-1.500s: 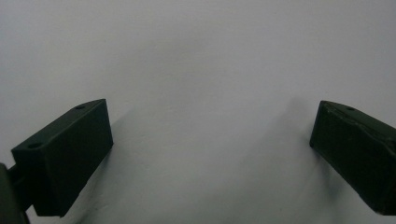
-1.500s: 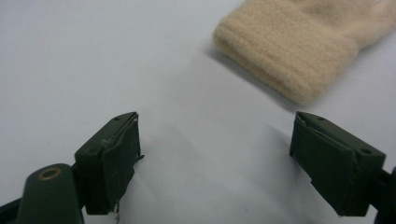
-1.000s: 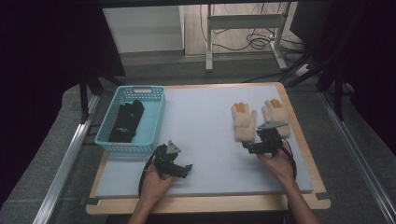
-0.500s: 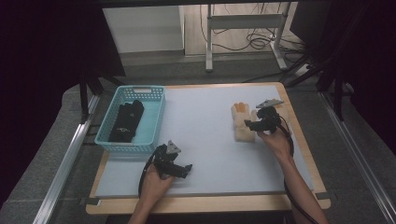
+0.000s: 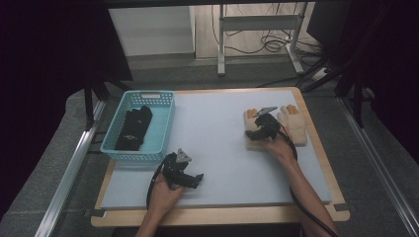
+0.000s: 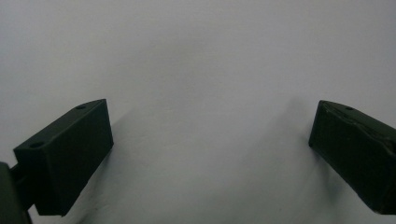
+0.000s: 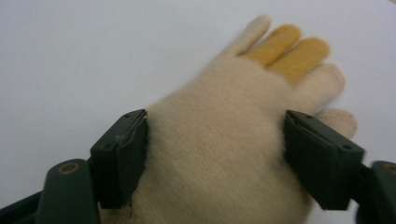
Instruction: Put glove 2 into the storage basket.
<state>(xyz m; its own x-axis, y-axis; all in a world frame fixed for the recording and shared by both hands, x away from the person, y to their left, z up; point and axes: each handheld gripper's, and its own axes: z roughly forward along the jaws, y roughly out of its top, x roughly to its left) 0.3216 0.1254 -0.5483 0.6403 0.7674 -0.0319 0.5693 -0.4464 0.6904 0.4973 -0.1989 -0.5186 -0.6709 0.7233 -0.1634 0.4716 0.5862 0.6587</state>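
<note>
Pale desk near its right edge carries a cream glove straddled by the right hand-held gripper, jaws wide, unclenched, likely to bunch or slip the knit on closing.

No legible text, labels, brands or numbers anywhere. Pale patch on the far rim of the blue basket, too small to tell whether it carries print. Small light mark on the black gloves inside it, unreadable. Nothing printed on the cream glove or on the table.
</note>
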